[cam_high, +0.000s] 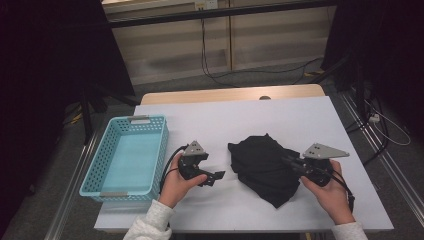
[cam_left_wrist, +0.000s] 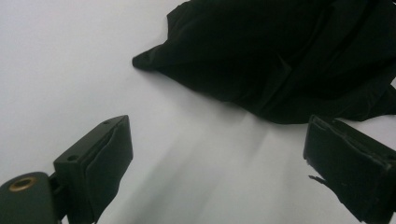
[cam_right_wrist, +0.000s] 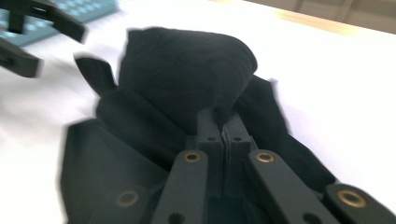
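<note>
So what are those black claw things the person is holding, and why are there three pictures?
Those are grabbers, a bit like big tongs. A person holds one in each hand and squeezes things with its two black jaws. One picture is taken from above, looking down at the white table. The other two come from little cameras that ride on the grabbers, so you look along their jaws.

On the table lies a crumpled black cloth, and at the left stands a blue basket with nothing in it.

The right grabber has its jaws pressed together and pinches a fold of the cloth. The left grabber has its jaws wide apart. It holds nothing and points toward the cloth, with bare table between them.
</note>
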